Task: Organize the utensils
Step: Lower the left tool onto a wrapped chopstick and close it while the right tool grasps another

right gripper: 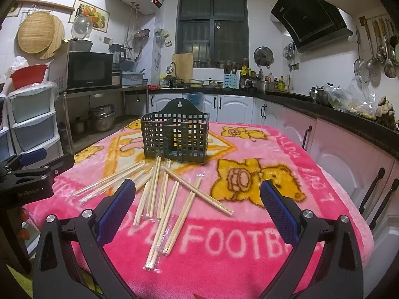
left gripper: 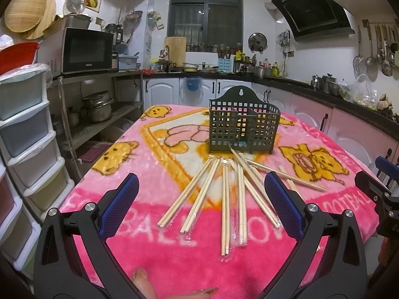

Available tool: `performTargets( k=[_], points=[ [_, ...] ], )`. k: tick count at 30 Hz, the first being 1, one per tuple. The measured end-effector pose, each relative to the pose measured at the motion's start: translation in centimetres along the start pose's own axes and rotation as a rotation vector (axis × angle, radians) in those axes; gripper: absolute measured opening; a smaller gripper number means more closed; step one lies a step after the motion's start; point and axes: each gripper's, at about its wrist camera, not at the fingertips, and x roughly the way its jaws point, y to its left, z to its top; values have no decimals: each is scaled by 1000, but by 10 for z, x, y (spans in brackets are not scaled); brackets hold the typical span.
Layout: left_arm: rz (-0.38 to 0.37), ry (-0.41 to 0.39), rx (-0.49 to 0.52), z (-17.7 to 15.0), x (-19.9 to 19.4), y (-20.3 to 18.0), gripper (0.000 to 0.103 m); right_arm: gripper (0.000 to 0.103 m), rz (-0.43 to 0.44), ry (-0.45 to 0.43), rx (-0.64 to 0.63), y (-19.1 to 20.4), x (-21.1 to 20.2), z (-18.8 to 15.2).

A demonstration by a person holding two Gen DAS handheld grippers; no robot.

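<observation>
table [left gripper: 154, 244]: pink blanket | chopsticks [left gripper: 225, 199] scattered mid-table, holder [left gripper: 243, 129] behind | kitchen counter [right gripper: 324, 109] beyond | left gripper [left gripper: 199, 201], right gripper [right gripper: 198, 205]: wide open, empty

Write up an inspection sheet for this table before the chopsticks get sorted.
Surface: pink blanket with bear prints covers the table.
Job's things: dark holder stands upright, compartments look empty; chopsticks lie fanned in front of it, some pairs in clear wrappers.
Clutter: nothing seen on the blanket besides these.
Grippers: left gripper open, holding nothing; right gripper open, holding nothing; both above the near edge.
Cables: nothing seen on the table.
Surroundings: microwave on a rack at left, window behind, ladles hanging at right.
</observation>
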Motion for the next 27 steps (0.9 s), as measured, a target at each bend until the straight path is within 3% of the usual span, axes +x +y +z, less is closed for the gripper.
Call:
performTargets(
  k=[5,9,15,27],
  points=[
    [-1,10,-21,-1,3,6,93,97,20,25,-4,-1,4,-1],
    [3,41,-33,2,11,15,93,97,56,82,-18,2,14,19],
    [-22,86,-65,11,22,31,93,97,115,157,-55,8,40,21],
    [-44,201,12,29,83,37,93,97,189,240,-99,13,105,43]
  ],
)
